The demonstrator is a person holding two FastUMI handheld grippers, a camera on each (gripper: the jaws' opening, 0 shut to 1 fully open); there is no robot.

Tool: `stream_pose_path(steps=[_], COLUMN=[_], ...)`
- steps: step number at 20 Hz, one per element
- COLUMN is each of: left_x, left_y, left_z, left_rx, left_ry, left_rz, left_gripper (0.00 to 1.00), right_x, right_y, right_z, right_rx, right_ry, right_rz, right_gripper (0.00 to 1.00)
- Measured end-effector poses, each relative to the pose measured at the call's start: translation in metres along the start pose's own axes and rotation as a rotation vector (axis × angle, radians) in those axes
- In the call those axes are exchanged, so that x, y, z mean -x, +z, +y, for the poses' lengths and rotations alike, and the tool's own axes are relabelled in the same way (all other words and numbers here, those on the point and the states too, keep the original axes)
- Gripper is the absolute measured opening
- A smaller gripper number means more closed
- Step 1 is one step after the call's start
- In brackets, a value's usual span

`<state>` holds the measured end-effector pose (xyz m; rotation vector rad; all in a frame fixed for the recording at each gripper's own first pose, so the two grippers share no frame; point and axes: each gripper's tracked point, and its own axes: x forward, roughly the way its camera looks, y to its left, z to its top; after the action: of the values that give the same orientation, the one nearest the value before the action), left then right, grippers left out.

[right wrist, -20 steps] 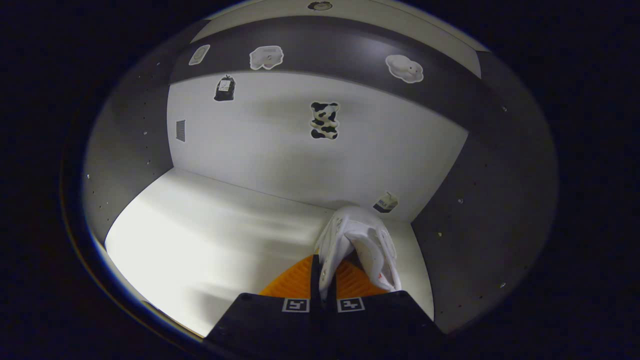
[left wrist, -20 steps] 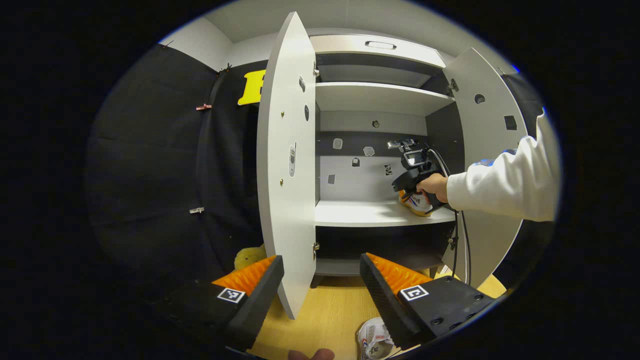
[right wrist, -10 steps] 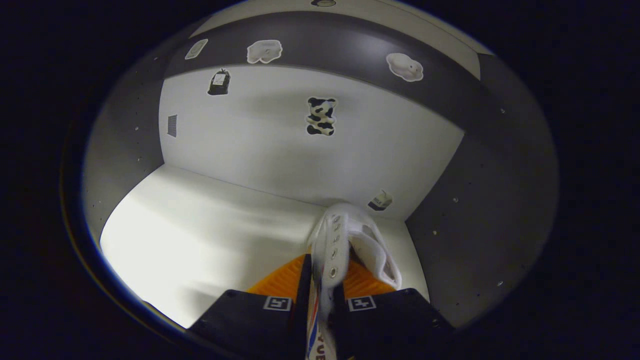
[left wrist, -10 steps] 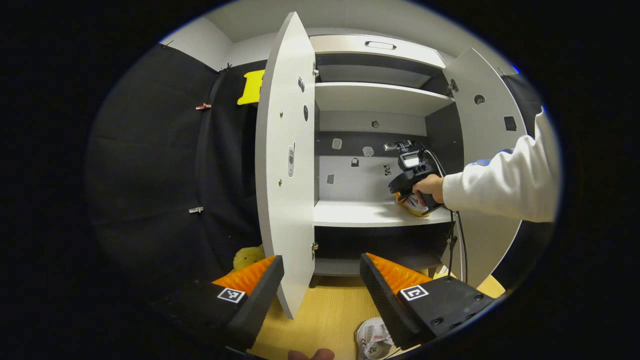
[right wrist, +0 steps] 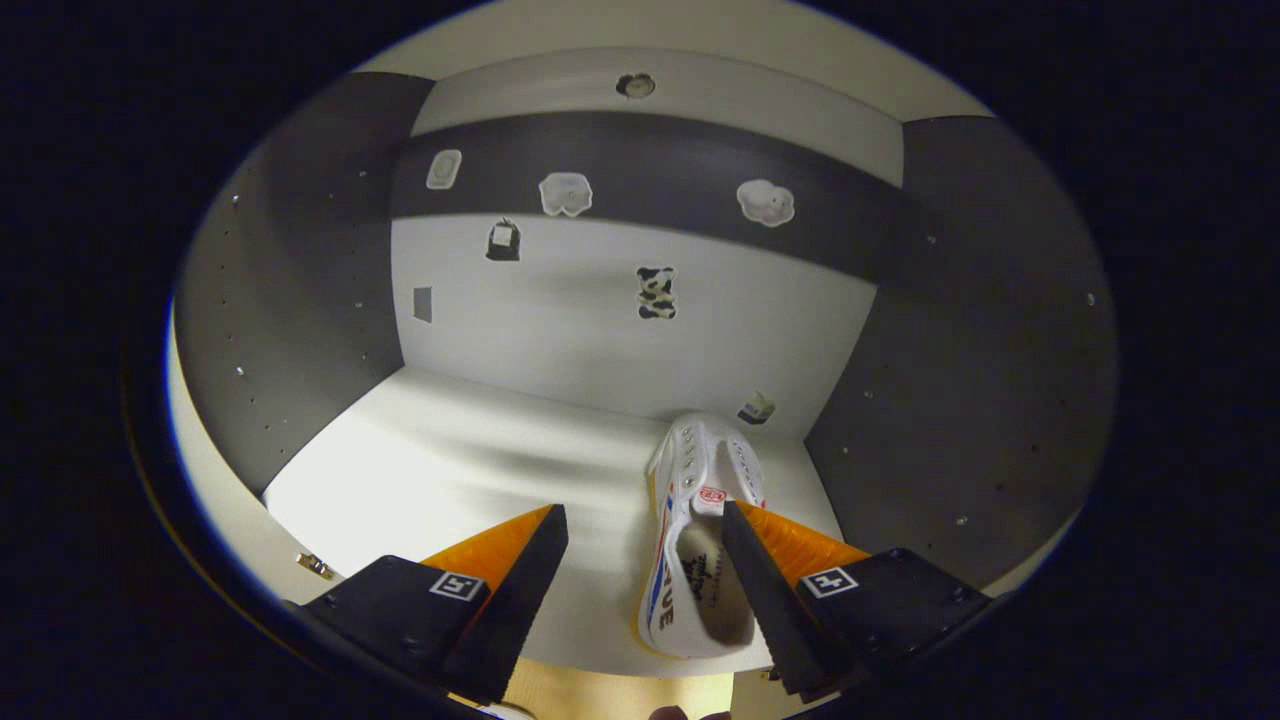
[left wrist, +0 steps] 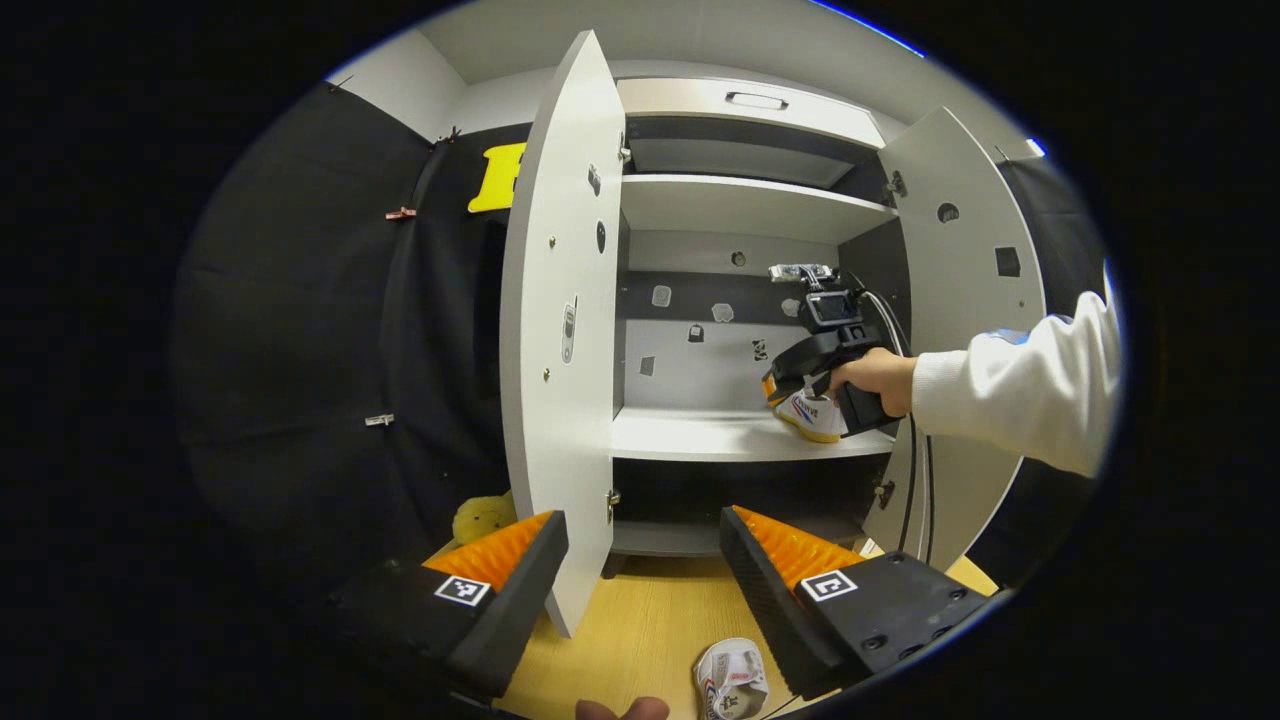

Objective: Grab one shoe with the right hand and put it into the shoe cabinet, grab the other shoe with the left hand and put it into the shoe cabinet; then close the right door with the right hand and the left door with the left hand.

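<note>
Shoe [right wrist: 695, 560] rests on cabinet shelf [right wrist: 450, 470]; both grippers [right wrist: 645, 560] [left wrist: 645, 565] spread apart.

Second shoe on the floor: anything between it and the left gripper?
Nothing visible. The second shoe lies on the floor just below the open left gripper, beside its right finger. The left door stands farther ahead.

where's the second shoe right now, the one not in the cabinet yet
In the left gripper view, the second shoe lies on the wooden floor before the open cabinet, just below the open left gripper.
</note>
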<state>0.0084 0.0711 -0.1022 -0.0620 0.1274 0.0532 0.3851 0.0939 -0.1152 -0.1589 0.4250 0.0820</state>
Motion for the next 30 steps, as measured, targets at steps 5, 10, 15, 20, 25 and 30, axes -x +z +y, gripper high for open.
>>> stream_pose_path(steps=[5, 10, 15, 20, 25, 30], left_x=[0.011, 0.019, 0.031, 0.044, 0.050, 0.042], left_y=[0.000, -0.020, -0.070, -0.151, -0.244, -0.312], left_z=[-0.005, -0.010, -0.024, -0.051, -0.067, -0.076], left_rx=[-0.009, 0.008, -0.020, -0.044, -0.037, -0.045], left_ry=[-0.014, -0.035, -0.116, -0.215, -0.264, -0.266], left_rz=[-0.017, -0.012, 0.029, 0.152, 0.333, 0.464], left_gripper=[0.96, 0.96, 0.98, 0.98, 0.98, 0.97], right_x=[0.085, 0.190, 0.278, 0.336, 0.373, 0.393], right_y=[0.024, 0.019, -0.004, -0.029, -0.039, -0.045], right_z=[-0.001, 0.000, -0.004, -0.021, -0.040, -0.067], right_rx=[-0.072, -0.080, -0.110, -0.118, -0.113, -0.102], right_ry=[0.030, 0.055, 0.081, 0.061, 0.033, -0.010], right_rz=[-0.172, -0.330, -0.413, -0.449, -0.462, -0.457], right_gripper=[0.98, 0.98, 0.98, 0.98, 0.98, 0.98])
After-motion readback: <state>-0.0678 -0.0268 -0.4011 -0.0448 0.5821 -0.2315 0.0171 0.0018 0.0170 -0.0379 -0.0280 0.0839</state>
